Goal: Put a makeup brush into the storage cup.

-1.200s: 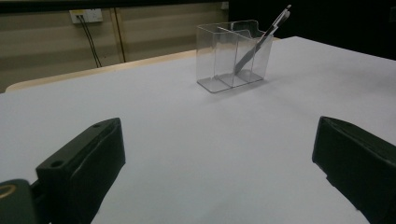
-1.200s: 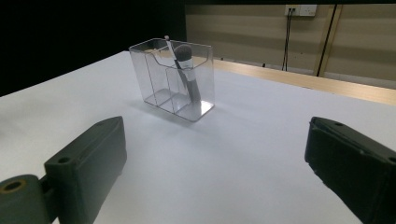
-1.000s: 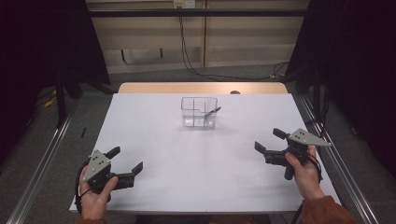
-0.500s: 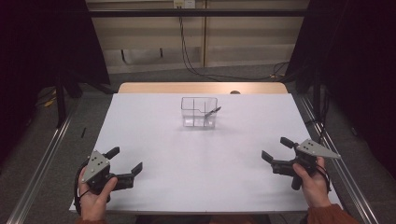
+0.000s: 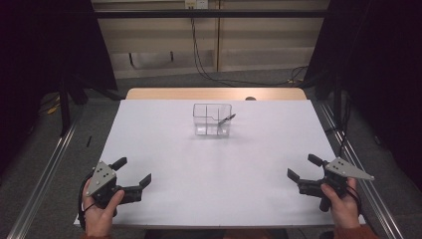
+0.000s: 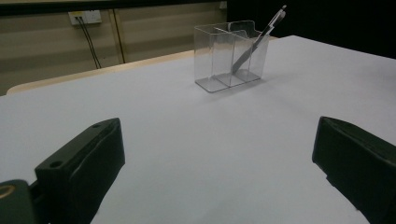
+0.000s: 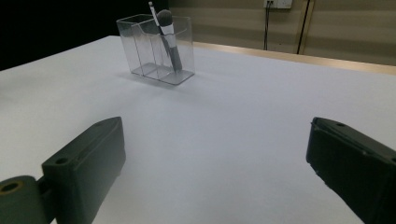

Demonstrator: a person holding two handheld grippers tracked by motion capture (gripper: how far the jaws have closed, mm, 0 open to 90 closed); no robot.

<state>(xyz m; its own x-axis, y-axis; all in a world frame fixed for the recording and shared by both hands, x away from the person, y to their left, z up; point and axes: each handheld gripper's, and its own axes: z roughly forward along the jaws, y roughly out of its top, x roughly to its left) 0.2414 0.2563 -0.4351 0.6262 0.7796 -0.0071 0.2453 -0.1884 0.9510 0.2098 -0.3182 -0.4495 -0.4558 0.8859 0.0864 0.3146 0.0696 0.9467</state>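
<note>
A clear plastic organizer with compartments stands on the white table toward the far middle. A brush with a dark handle leans in its right compartment. My left gripper rests near the front left corner, open with nothing between its jaws. My right gripper sits near the front right edge, open and holding nothing. Both point toward the organizer from well away.
The white table top has a bare wooden strip along its far edge. Metal rails run on the floor at both sides. Cables hang down the back wall.
The right gripper has drawn back toward the front right edge of the table and lowered. The left gripper has stayed put.
</note>
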